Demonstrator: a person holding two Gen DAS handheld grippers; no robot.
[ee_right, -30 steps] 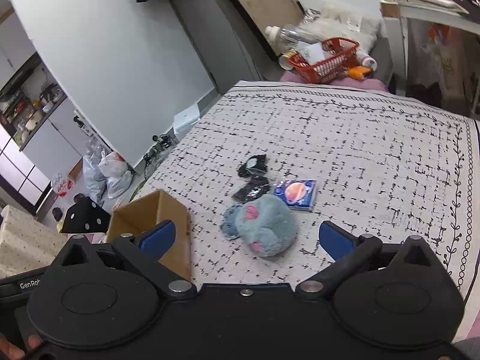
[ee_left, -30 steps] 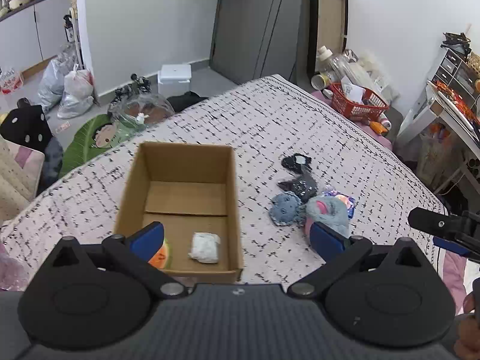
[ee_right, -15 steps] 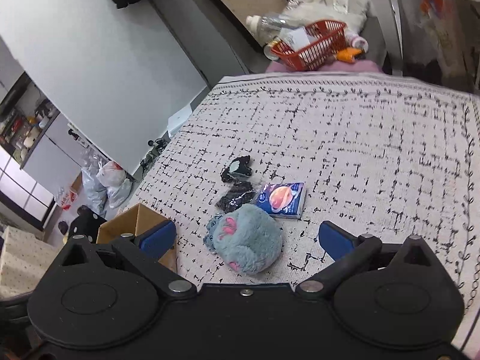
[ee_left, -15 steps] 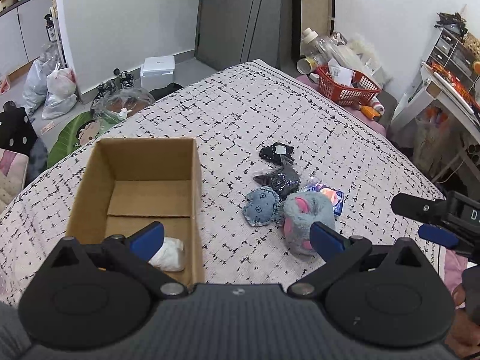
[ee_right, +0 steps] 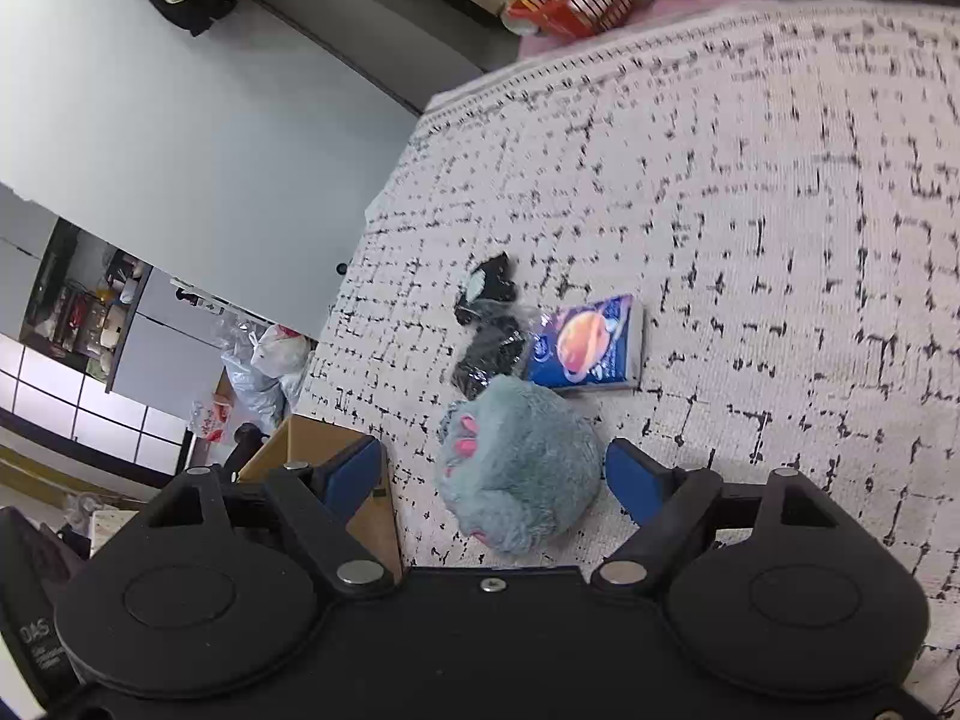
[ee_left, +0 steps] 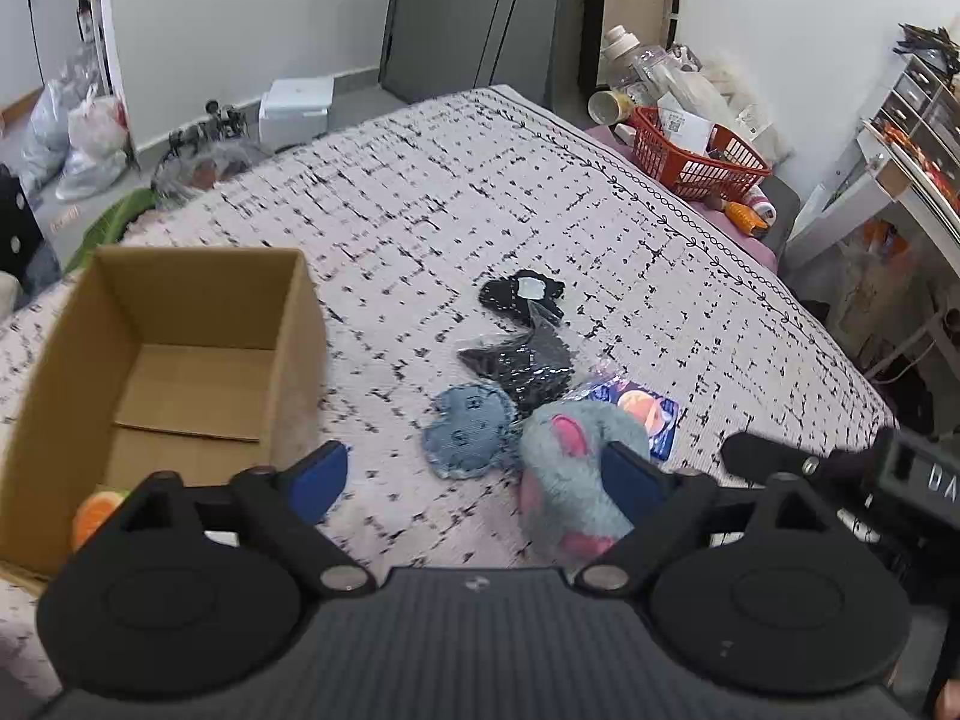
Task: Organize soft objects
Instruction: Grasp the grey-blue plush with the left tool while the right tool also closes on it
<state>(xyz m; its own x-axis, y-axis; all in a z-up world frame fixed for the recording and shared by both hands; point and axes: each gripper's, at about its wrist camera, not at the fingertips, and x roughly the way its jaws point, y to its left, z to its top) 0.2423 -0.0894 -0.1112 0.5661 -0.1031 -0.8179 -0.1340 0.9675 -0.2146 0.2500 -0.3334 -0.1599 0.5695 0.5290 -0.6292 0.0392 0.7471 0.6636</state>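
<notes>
The grey-blue plush toy with pink patches lies on the bed at lower centre of the right wrist view, between the blue pads of the right tongs, which stand wide apart and hold nothing. Just above it in the frame sits a blue packet printed with an orange planet, touching a bagged black item; a second black piece lies above that. In the left wrist view a round denim-blue pouch rests against the plush toy's left side. The left tongs are likewise spread wide and empty. The open cardboard box stands at the left of that frame, an orange soft object showing in its lower corner. A red basket sits beyond the bed at upper right.
</notes>
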